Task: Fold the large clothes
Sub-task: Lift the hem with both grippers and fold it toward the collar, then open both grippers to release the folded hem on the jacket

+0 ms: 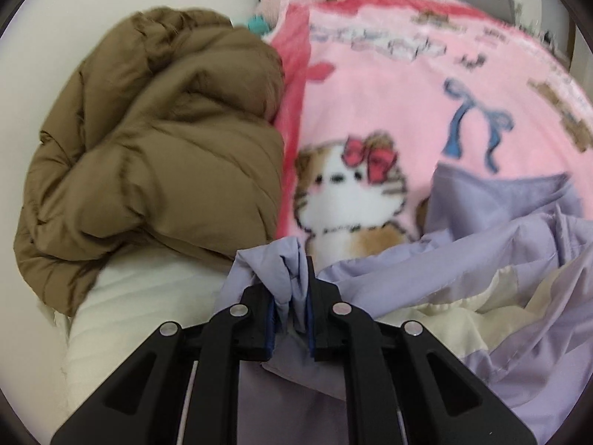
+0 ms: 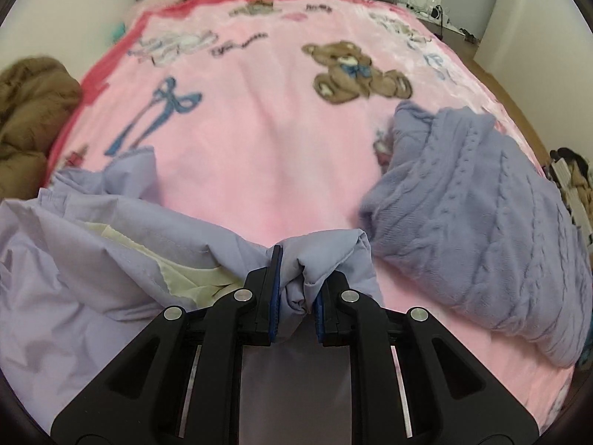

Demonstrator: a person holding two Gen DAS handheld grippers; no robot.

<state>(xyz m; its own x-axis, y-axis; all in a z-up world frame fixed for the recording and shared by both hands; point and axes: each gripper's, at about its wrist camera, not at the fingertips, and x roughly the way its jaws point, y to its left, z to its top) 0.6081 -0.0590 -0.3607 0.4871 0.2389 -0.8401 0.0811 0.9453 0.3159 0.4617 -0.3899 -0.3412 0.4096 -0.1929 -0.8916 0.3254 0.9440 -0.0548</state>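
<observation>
Both the left gripper [image 1: 291, 289] and right gripper [image 2: 296, 282] pinch bunched lilac jacket [image 2: 92, 230] cloth over the pink blanket [image 2: 259, 141]; its script is too blurred to read.

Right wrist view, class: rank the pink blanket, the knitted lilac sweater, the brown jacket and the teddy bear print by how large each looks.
1. pink blanket
2. knitted lilac sweater
3. brown jacket, cut off by the edge, so unsure
4. teddy bear print

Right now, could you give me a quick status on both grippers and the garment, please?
Left gripper and right gripper both shut on lilac jacket. Jacket bunched, unfolded, on pink blanket. Purple knit sweater right, brown puffer coat left.
</observation>
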